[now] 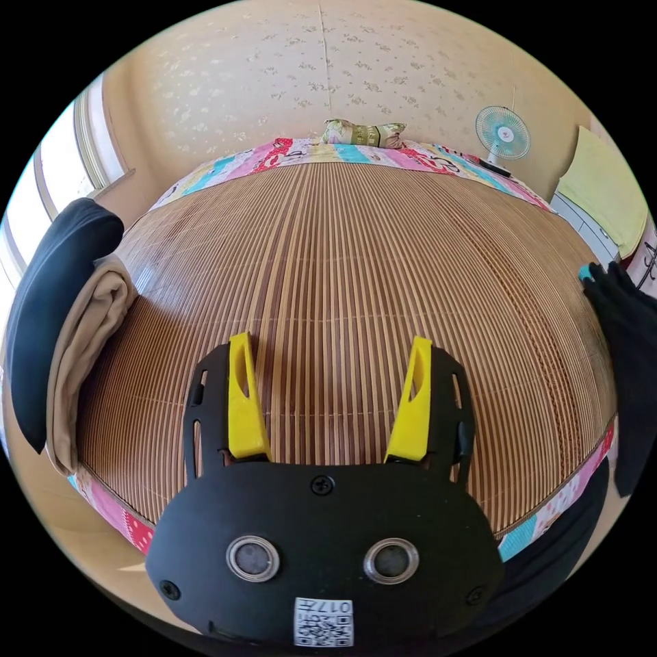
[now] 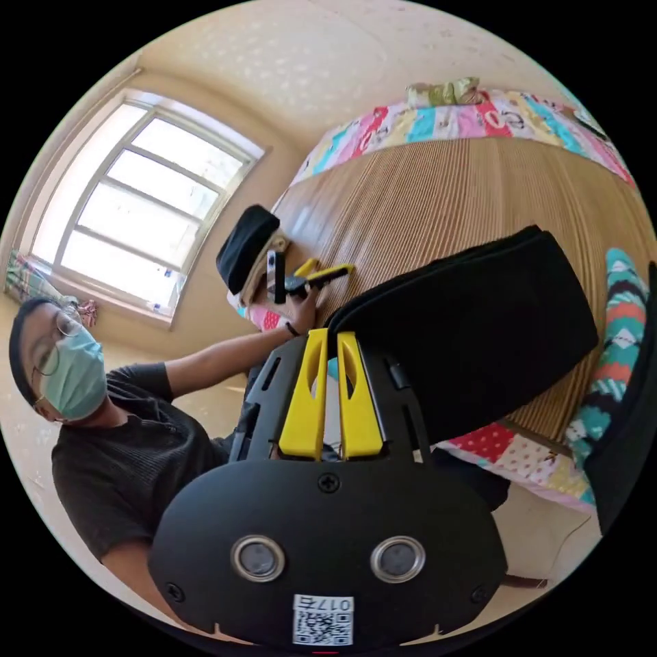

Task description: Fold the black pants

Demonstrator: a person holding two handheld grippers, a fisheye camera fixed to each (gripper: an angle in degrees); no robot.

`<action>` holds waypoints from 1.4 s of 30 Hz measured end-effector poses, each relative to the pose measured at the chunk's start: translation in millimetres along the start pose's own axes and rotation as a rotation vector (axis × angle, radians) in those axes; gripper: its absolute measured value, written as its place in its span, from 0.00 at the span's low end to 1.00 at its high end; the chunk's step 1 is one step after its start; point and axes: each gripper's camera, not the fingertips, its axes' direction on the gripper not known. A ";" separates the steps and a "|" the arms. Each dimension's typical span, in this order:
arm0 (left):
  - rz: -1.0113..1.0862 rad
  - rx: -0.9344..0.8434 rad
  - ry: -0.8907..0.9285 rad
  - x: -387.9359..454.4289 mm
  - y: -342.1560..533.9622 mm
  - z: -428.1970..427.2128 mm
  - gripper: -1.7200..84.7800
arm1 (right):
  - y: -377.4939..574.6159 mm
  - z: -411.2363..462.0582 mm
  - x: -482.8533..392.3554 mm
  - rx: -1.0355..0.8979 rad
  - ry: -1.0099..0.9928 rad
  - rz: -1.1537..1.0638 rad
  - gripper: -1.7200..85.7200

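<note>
On the bed (image 1: 356, 274), covered by a slatted mat, the black pants (image 2: 479, 321) lie in a long band across the near edge, their end clenched in the right claw (image 2: 330, 342), while the left claw (image 1: 332, 373), released, hovers empty beside folded clothes (image 1: 68, 328).

Beige patterned wall (image 1: 328, 68). Bed with bamboo mat (image 1: 342, 260) over colourful patchwork sheet (image 1: 424, 157). Small fan (image 1: 503, 133) near far corner. Bright window (image 2: 137, 198), daylight. Pillow (image 1: 363, 133) against the wall.
</note>
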 end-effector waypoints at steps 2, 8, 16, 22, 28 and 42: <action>0.010 0.002 0.005 3.0 1.9 1.5 0.35 | 17.6 94.2 11.0 -0.170 0.029 0.062 0.05; 0.048 0.014 0.024 15.2 8.4 6.5 0.32 | 45.7 148.6 34.3 -0.185 -0.110 0.129 0.05; 0.054 0.025 0.005 30.6 14.3 14.7 0.32 | 3.9 87.0 9.0 0.096 0.237 0.082 0.12; 0.055 0.026 0.003 41.5 15.6 21.6 0.32 | -54.1 209.4 5.5 -0.003 0.501 0.094 0.21; 0.056 0.030 0.003 52.9 15.1 27.5 0.31 | -59.2 255.7 -2.0 -0.074 0.693 0.006 0.12; 0.065 0.035 0.003 81.7 3.1 36.6 0.30 | 110.7 118.0 91.9 0.188 0.976 0.482 0.09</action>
